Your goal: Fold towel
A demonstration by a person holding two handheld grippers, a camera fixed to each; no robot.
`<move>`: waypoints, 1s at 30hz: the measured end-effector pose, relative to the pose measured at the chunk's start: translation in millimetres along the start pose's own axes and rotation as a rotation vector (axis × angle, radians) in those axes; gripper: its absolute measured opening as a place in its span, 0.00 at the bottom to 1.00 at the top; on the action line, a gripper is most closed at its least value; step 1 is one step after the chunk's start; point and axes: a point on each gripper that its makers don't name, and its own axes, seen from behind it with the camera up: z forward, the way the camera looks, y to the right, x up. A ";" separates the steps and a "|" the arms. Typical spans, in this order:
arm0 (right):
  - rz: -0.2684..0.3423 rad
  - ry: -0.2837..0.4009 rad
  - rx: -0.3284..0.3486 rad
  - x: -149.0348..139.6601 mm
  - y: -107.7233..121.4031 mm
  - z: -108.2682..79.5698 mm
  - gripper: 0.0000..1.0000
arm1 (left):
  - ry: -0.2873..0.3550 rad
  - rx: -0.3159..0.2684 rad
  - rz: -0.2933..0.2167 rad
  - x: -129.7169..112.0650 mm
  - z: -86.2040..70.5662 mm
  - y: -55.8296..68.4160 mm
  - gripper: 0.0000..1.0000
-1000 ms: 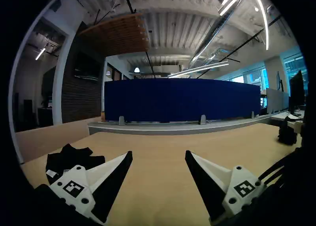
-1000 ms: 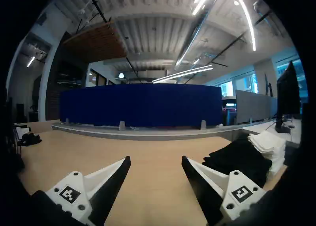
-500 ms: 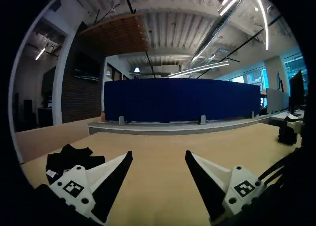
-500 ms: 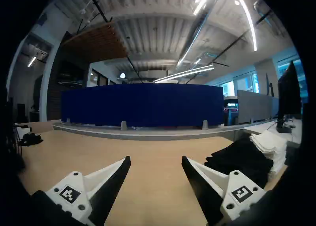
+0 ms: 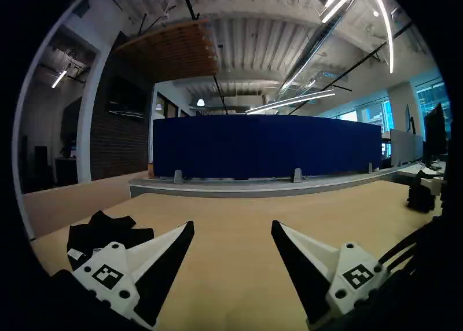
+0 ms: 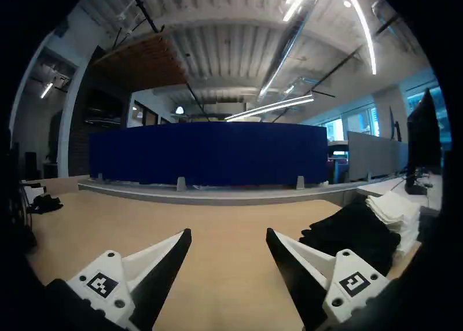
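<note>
1. Left hand-held gripper (image 5: pixel 232 223): jaws stand wide apart with nothing between them; it sits low over the bare wooden worktop (image 5: pixel 231 206); its fingers point toward the far edge.
2. Right hand-held gripper (image 6: pixel 228 231): jaws equally wide and empty; also low over the worktop and facing the far edge.
3. Crumpled black towel (image 5: pixel 104 230): in the left gripper view it lies on the worktop at the near left, just beside the outer side of the left finger and partly hidden behind it; a small white tag (image 5: pixel 75 253) shows at its near edge; whether cloth and finger touch cannot be told.
4. Folded black towels (image 6: pixel 353 230): in the right gripper view they form a low pile at the near right, partly behind the right finger; folded white towels (image 6: pixel 396 212) are stacked just to the right of the pile, against it.
5. Small dark bundle (image 6: pixel 43 202): lies on the worktop at the far left in the right gripper view, well apart from the piles; too small to identify.
6. Blue partition (image 5: pixel 260 146): upright, running across the far edge of the worktop; a dark monitor (image 6: pixel 422 140) stands at the far right.
</note>
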 end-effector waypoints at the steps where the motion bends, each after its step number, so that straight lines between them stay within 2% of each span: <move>1: 0.000 0.000 0.000 -0.1 -0.1 0.1 1.00 | 0.000 0.000 0.000 0.0 0.0 0.1 0.99; 30: -0.001 0.000 0.001 -2.7 0.3 -4.8 1.00 | -0.001 0.000 0.000 1.2 -3.6 0.3 0.99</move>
